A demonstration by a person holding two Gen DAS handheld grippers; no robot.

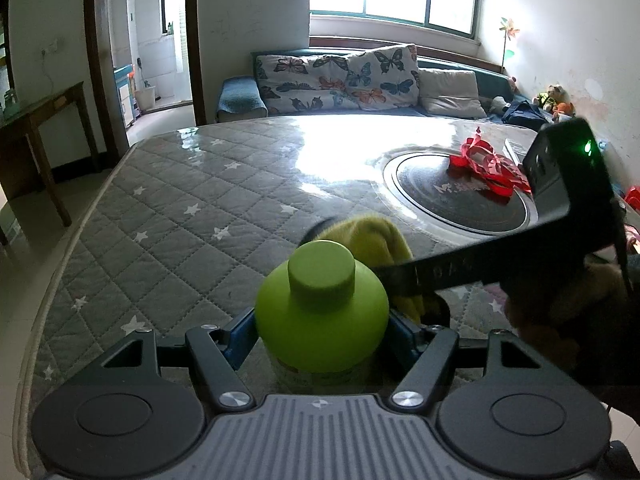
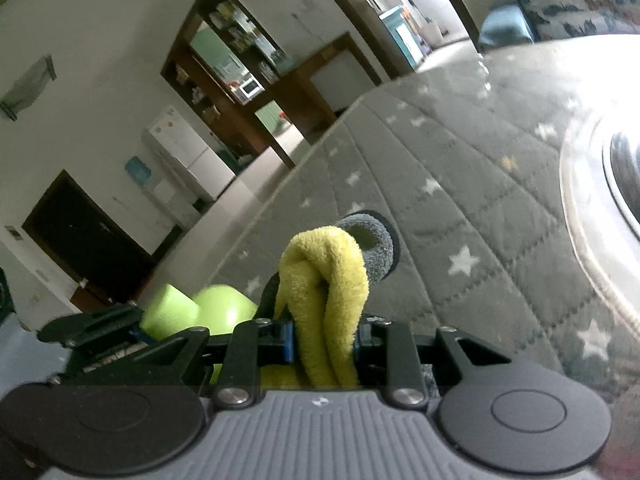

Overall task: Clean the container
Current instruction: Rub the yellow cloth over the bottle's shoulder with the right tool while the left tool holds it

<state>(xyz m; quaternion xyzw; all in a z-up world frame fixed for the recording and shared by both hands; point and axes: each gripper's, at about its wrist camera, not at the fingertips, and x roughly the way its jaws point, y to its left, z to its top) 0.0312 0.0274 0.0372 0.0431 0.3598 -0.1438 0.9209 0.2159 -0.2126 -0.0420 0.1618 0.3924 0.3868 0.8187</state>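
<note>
Left wrist view: my left gripper (image 1: 322, 334) is clamped on a lime-green container (image 1: 322, 312), blue pads pressed on both sides of its rounded body, cap up and on. Container sits near centre, over the near part of the grey quilted table cover (image 1: 168, 208) with white stars. Just behind it, a yellow cloth (image 1: 384, 240) with a dark grey bit at its far left. My right gripper (image 1: 416, 276) comes in from the right as a black bar crossing over the cloth, touching or just beside the container's right shoulder; can't tell which. Far right on the table: round black cooktop (image 1: 452, 200) with red ribbon (image 1: 488, 168) lying on it. Sofa with butterfly cushions (image 1: 340, 76) far back under the window.

Right wrist view: my right gripper (image 2: 324, 340) is closed tight on the yellow cloth (image 2: 324, 280), which bunches up between the jaws and folds over; a grey cloth part (image 2: 372, 240) sticks out at the far end. Green container (image 2: 200, 308) low left, just beside the cloth, held in my left gripper's black frame (image 2: 100, 320). Cooktop edge (image 2: 624, 176) at right. Picture slightly blurred.
</note>
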